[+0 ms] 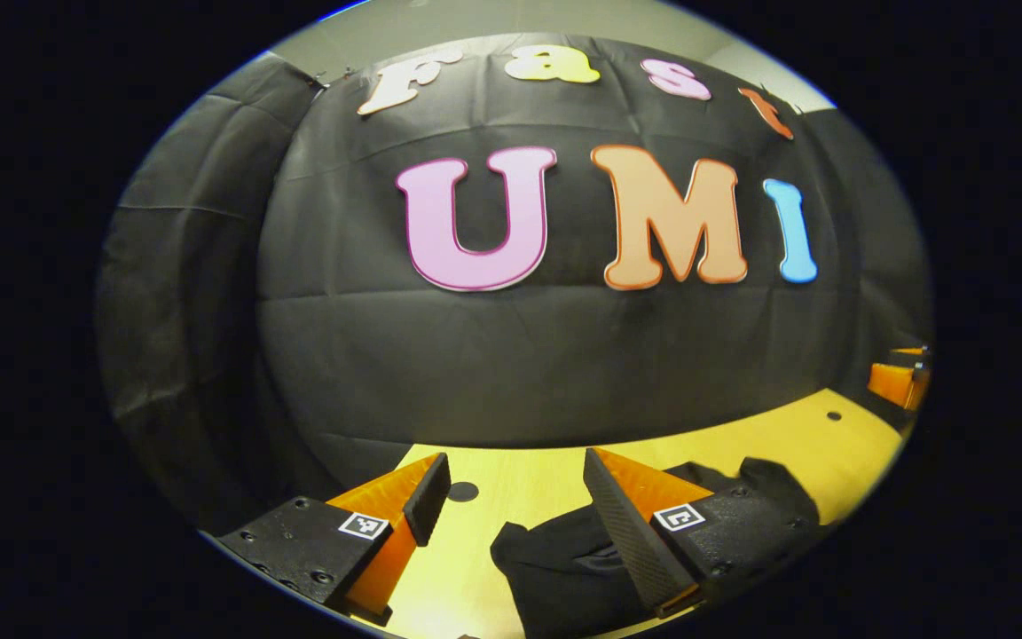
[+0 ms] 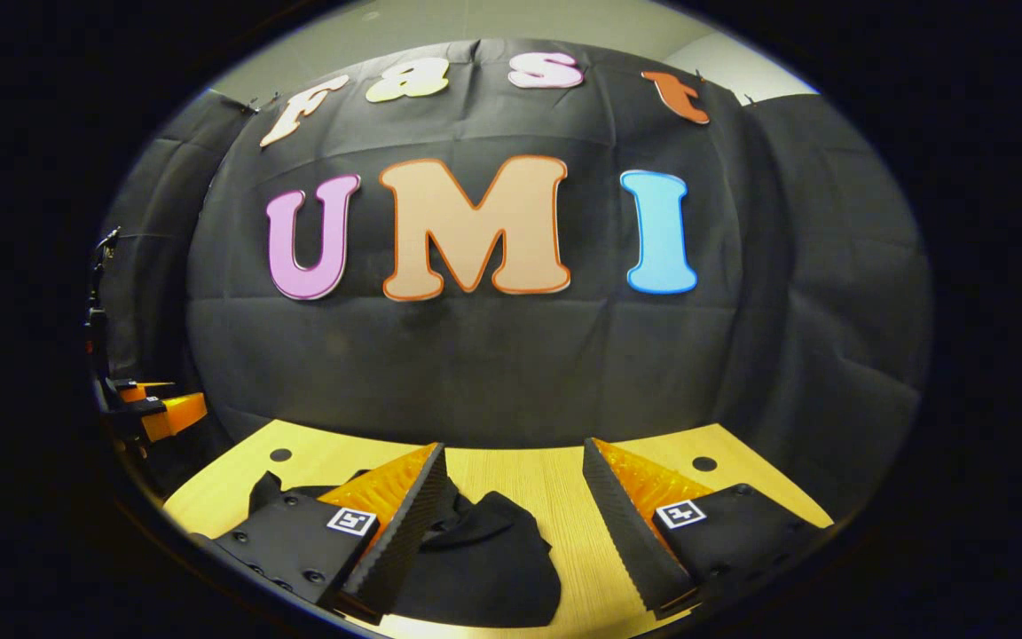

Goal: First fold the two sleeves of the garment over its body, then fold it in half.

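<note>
A black garment [image 1: 555, 568] lies crumpled on the light wooden table [image 1: 795, 435]. In the left gripper view it sits low and right of centre, partly under my left gripper's right finger. My left gripper [image 1: 515, 493] hovers open above the table, nothing between its fingers. In the right gripper view the garment [image 2: 484, 559] spreads at the lower left, partly behind the left finger. My right gripper [image 2: 515, 493] is open too and holds nothing. Each gripper appears small at the other view's edge: the right one [image 1: 897, 377], the left one [image 2: 161, 413].
The black cloth wall [image 1: 520, 373] stands close behind the table's far edge and wraps round both sides. Small dark holes [image 2: 704, 463] dot the tabletop [image 2: 316, 457]. Bare wood shows to the right of the garment in the right gripper view.
</note>
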A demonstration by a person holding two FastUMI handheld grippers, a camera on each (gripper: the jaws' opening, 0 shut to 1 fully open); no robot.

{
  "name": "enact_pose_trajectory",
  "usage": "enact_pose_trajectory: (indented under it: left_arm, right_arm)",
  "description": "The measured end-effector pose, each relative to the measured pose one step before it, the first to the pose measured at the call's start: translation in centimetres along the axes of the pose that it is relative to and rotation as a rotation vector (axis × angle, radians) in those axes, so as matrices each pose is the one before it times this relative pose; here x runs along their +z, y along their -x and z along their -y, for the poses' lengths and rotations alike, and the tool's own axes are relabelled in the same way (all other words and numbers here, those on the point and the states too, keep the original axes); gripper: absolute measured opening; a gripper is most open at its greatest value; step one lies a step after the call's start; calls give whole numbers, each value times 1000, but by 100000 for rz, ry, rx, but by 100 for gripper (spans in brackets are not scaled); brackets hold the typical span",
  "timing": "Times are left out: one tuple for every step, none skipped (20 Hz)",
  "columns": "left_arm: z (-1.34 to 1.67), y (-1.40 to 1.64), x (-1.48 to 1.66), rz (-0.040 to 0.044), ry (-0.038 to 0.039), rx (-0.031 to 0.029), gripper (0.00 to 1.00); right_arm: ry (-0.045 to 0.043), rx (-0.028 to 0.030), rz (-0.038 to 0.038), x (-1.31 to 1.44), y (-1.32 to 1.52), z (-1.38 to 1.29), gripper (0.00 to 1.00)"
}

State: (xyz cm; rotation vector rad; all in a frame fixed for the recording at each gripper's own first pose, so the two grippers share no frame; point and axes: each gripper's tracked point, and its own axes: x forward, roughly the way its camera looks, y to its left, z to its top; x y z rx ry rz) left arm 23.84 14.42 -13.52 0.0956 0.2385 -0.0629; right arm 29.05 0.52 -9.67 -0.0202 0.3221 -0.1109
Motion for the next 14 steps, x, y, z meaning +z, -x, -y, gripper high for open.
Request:
enact_pose_trajectory:
  left_arm:
    - [-27, 1240, 680, 1472, 1310, -132, 93]
    - [-73, 1386, 643, 601, 836, 1032, 93]
    - [172, 1444, 772, 2047, 106, 215, 93]
    - [294, 1444, 1127, 3403, -579, 456, 93]
    - [193, 1525, 903, 2996, -1025, 470, 99]
    - [822, 1565, 1194, 1882, -1134, 653, 99]
    - [-144, 1648, 406, 1525, -381, 355, 99]
    - [531, 1838, 697, 1709, -335, 188, 99]
    - [487, 1785, 525, 1881, -660, 396, 99]
    - [375, 1458, 698, 2774, -758, 441, 99]
    - [188, 1286, 578, 1899, -1144, 895, 99]
    - [152, 962, 446, 448, -516, 928, 99]
    - [279, 843, 207, 34, 227, -53, 99]
    - [277, 509, 478, 343, 875, -402, 99]
  right_arm:
    - [200, -186, 3660, 878, 1277, -18, 98]
    - [-80, 225, 3399, 915, 1342, -8, 98]
    - [123, 1389, 2323, 498, 1421, -173, 98]
    - [977, 821, 815, 462, 1493, -60, 97]
    - [794, 752, 1166, 249, 1513, 389, 97]
    - [-37, 747, 1365, 373, 1576, 178, 97]
    - [-644, 1371, 2111, 430, 1542, 69, 97]
    - [-157, 1004, 2282, 138, 1494, 19, 98]
    - [714, 499, 2109, 63, 1152, 162, 98]
    - [1126, 593, 1120, -77, 973, 124, 97]
    - [296, 953, -793, -385, 825, -76, 97]
    - [-878, 2259, -970, -268, 696, -333, 98]
    - [-1078, 1618, -807, -38, 534, -372, 98]
    - [-853, 260, 109, 378, 473, 234, 97]
